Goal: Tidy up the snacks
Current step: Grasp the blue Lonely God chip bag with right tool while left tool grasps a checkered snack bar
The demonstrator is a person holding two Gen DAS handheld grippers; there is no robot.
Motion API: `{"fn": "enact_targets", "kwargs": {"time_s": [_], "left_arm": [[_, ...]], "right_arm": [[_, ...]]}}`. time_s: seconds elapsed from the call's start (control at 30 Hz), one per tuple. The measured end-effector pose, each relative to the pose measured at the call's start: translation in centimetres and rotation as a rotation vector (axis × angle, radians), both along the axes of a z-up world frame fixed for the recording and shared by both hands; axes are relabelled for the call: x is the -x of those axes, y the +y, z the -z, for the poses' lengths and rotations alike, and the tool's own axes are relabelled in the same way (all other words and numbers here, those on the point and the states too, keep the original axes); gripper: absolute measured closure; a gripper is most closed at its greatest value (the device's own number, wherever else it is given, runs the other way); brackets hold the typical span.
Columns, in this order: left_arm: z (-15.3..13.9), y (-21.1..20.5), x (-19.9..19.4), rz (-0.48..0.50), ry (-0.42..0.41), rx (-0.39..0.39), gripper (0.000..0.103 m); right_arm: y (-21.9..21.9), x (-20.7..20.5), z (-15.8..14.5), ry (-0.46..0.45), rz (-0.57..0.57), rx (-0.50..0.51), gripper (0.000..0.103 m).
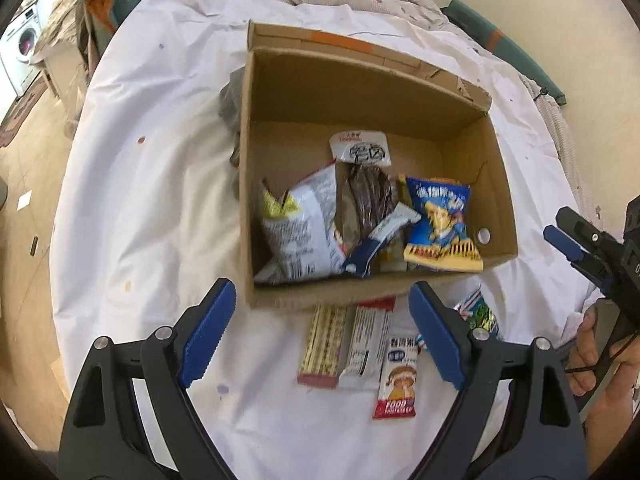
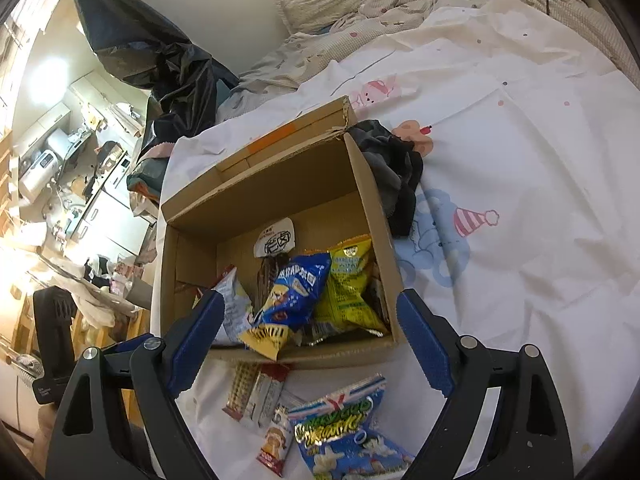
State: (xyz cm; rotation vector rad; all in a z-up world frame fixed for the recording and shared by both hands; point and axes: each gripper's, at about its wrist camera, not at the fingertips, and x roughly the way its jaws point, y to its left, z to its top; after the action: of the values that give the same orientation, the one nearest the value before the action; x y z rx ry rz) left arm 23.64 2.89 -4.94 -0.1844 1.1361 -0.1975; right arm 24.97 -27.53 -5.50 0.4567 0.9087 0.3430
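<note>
- A brown cardboard box [image 1: 372,104] is seen standing open on a white bedsheet [image 1: 152,184], ahead of both grippers.
- Inside the box, a white chip bag [image 1: 298,232], a dark meat-snack pouch with a white header [image 1: 366,188], a blue-and-white bar wrapper [image 1: 380,240] and a blue-and-yellow snack bag [image 1: 440,228] are piled toward the near wall.
- From the right wrist view, a yellow-green packet [image 2: 348,284] is also shown in the box, beside the blue-and-yellow bag and against the right wall.
- The left gripper [image 1: 320,336] is held wide open above the sheet, with nothing between its blue pads.
- Three small bars lie on the sheet just outside the box's near wall, inside the span of the left gripper's fingers: a cream striped bar [image 1: 322,346], a white bar with a red end [image 1: 366,344] touching it, and a cartoon-child rice-snack stick [image 1: 398,378] nearest the right finger.
- The right gripper [image 2: 310,340] is likewise spread wide and holds nothing; the box's near wall shows between its fingers.
- A blue-and-green candy bag [image 2: 348,432] lies on the sheet below the right gripper's opening, just beside the three bars; in the left wrist view it is mostly hidden behind a finger.
- A dark crumpled garment [image 2: 394,172] rests against the box's outer side.
</note>
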Motion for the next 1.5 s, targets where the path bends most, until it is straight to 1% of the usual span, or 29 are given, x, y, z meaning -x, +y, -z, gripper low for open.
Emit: {"fn": "enact_targets", "kwargs": {"time_s": [0.2,0.23,0.27,0.37,0.4,0.43,0.5,0.53,0.57,0.6,0.63,0.7,0.73,0.77,0.8,0.83,0.87,0.97,1.0,1.03,1.07,1.1,1.13,1.27,1.3,1.33,1.4,1.47,1.5], "left_arm": [[0.7,0.0,1.7,-0.007,0.019,-0.015,0.017],[0.8,0.0,1.9,-0.011,0.020,-0.025,0.017],[0.9,-0.1,2.2,-0.013,0.018,-0.041,0.017],[1.2,-0.4,3.0,-0.006,0.008,-0.097,0.017],[1.3,-0.6,3.2,-0.002,0.006,-0.104,0.017],[1.4,-0.7,3.4,0.003,0.006,-0.106,0.017],[1.6,-0.9,3.8,0.006,0.008,-0.114,0.017],[1.7,-0.9,3.9,0.006,0.010,-0.120,0.017],[1.9,-1.0,4.0,0.006,0.012,-0.130,0.017],[2.0,-1.1,4.1,0.006,0.014,-0.136,0.017],[2.1,-1.2,4.1,0.004,0.014,-0.143,0.017],[2.1,-1.2,4.1,0.001,0.013,-0.153,0.017],[2.2,-1.2,4.1,-0.002,0.014,-0.157,0.017],[2.2,-1.1,4.0,-0.006,0.015,-0.158,0.017],[2.2,-1.0,4.0,-0.012,0.017,-0.155,0.017],[2.2,-0.8,3.9,-0.019,0.020,-0.149,0.017],[2.3,-0.6,3.9,-0.027,0.023,-0.143,0.017],[2.6,-0.1,3.6,-0.048,0.038,-0.134,0.017],[2.8,0.0,3.4,-0.056,0.048,-0.135,0.017],[3.0,0.0,3.3,-0.060,0.054,-0.137,0.017],[3.1,0.0,3.3,-0.064,0.060,-0.140,0.017],[3.3,0.0,3.2,-0.068,0.065,-0.144,0.017],[3.4,0.0,3.1,-0.069,0.067,-0.151,0.017],[4.2,-0.5,2.7,-0.055,0.083,-0.166,0.017],[4.5,-0.7,2.6,-0.052,0.089,-0.164,0.020],[4.9,-0.8,2.4,-0.048,0.098,-0.164,0.022],[5.8,-1.2,2.0,-0.039,0.125,-0.166,0.035],[6.9,-1.7,1.6,-0.026,0.153,-0.169,0.041],[7.6,-2.1,1.3,-0.016,0.171,-0.173,0.042]], "right_arm": [[-0.5,1.6,0.4,0.031,0.008,-0.016,0.013],[-0.4,2.0,0.6,0.047,0.007,0.006,0.013],[-0.4,2.0,0.6,0.047,0.007,0.006,0.013],[0.5,2.6,1.4,0.094,-0.022,0.099,0.013],[1.4,3.0,2.5,0.145,-0.057,0.161,0.013],[1.4,3.0,2.5,0.145,-0.057,0.161,0.013],[2.4,3.2,4.2,0.229,-0.113,0.197,0.013],[3.6,3.4,6.0,0.312,-0.172,0.238,0.013],[3.6,3.4,6.0,0.312,-0.172,0.238,0.013],[4.2,3.5,6.5,0.330,-0.197,0.265,0.013],[5.7,3.6,7.6,0.357,-0.254,0.335,0.013],[6.2,3.6,8.1,0.372,-0.275,0.353,0.012],[6.9,3.6,8.8,0.395,-0.306,0.368,0.012],[8.1,3.6,10.0,0.424,-0.354,0.408,0.012],[8.5,3.6,10.3,0.429,-0.366,0.429,0.012],[8.5,3.6,10.3,0.429,-0.366,0.429,0.012],[9.1,3.4,10.8,0.438,-0.379,0.459,0.012],[9.1,3.0,11.1,0.449,-0.366,0.456,0.012],[8.9,2.9,11.1,0.452,-0.357,0.450,0.013],[8.5,2.7,10.9,0.445,-0.337,0.446,0.016],[8.2,2.7,10.6,0.441,-0.332,0.449,0.036],[8.2,2.7,10.6,0.441,-0.332,0.449,0.041],[7.8,2.6,10.5,0.437,-0.325,0.449,0.042],[6.8,3.1,8.6,0.383,-0.311,0.370,0.044],[6.4,3.4,7.6,0.356,-0.298,0.340,0.044],[6.1,3.4,7.4,0.354,-0.290,0.321,0.044],[5.5,3.4,7.2,0.354,-0.279,0.297,0.044],[5.0,3.2,7.0,0.348,-0.269,0.285,0.044],[5.0,3.2,7.0,0.348,-0.269,0.285,0.044]]}}
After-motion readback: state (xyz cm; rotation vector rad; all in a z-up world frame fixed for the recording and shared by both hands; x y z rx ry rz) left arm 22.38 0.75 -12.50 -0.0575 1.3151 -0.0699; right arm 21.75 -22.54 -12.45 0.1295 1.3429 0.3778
